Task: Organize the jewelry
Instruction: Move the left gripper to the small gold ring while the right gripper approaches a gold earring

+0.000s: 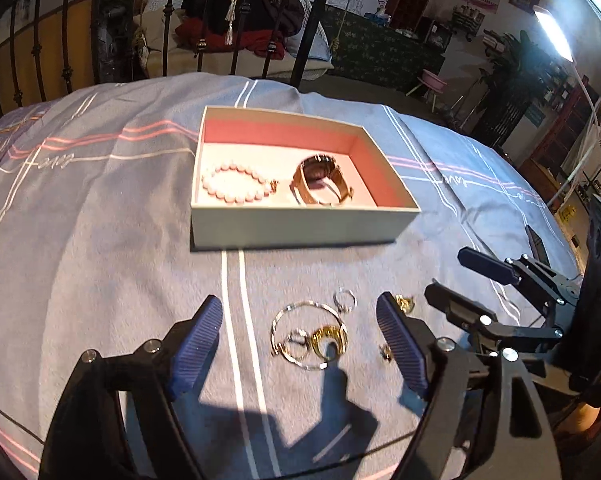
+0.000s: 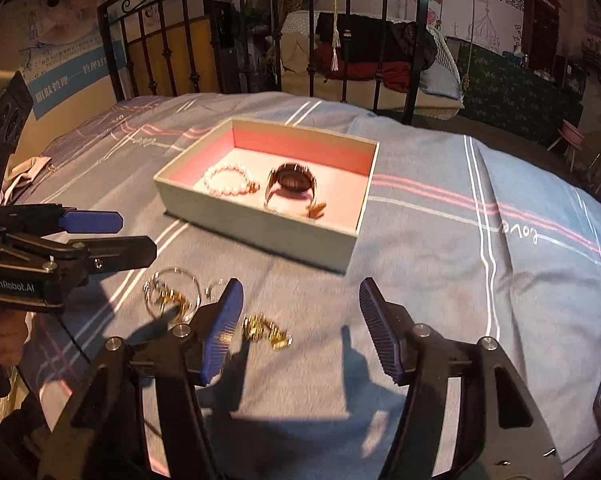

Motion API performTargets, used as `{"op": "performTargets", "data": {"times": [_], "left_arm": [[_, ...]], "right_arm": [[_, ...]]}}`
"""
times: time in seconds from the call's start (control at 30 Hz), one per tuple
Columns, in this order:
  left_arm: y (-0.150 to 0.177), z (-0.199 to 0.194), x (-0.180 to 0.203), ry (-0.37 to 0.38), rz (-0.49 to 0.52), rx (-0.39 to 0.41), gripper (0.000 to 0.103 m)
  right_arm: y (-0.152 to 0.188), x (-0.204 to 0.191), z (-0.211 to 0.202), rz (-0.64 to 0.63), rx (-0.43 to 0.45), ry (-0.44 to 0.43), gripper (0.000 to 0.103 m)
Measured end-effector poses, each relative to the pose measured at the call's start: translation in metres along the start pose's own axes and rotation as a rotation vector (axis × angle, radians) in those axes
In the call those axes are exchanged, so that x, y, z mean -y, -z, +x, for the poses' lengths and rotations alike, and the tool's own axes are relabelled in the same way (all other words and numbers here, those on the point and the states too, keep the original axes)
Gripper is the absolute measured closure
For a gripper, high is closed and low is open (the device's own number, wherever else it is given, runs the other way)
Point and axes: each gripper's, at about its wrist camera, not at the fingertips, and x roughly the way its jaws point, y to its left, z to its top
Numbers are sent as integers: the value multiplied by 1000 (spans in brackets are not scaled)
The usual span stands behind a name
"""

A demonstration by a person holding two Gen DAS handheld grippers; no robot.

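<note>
Blue ribbed pads line both tools, which hover low over the striped bedspread [image 1: 100, 220]. The left gripper [image 1: 300, 344] is spread wide, empty, straddling a bangle [image 1: 306, 334] tangled with gold pieces. The right gripper [image 2: 300, 328] is equally spread, with gold earrings [image 2: 266, 332] just inside its left pad. Beyond, one box [image 1: 300, 224] holds one pearl bracelet [image 1: 236, 184] and one watch [image 1: 320, 180].

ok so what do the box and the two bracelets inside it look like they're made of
Box: probably matte paperboard, with thin straight walls, pale outside and pink inside.
Bead bracelet: round, glossy pale pink beads, possibly pearl, stone or plastic.
Rose-gold band, perhaps a watch: looks like polished metal, judging by its warm shine.
</note>
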Motion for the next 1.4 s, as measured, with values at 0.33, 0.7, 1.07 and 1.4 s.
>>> {"op": "performTargets", "data": {"times": [0.33, 0.7, 1.07, 1.4], "left_arm": [[19, 25, 15, -31, 87, -60, 32], [20, 36, 20, -74, 157, -59, 63], [20, 33, 20, -64, 136, -65, 71], [21, 24, 13, -53, 108, -52, 71]], "right_arm": [[43, -28, 10, -34, -77, -44, 42], [34, -35, 25, -46, -78, -74, 49], [33, -38, 25, -52, -77, -95, 60], [34, -36, 24, -49, -75, -105, 60]]}}
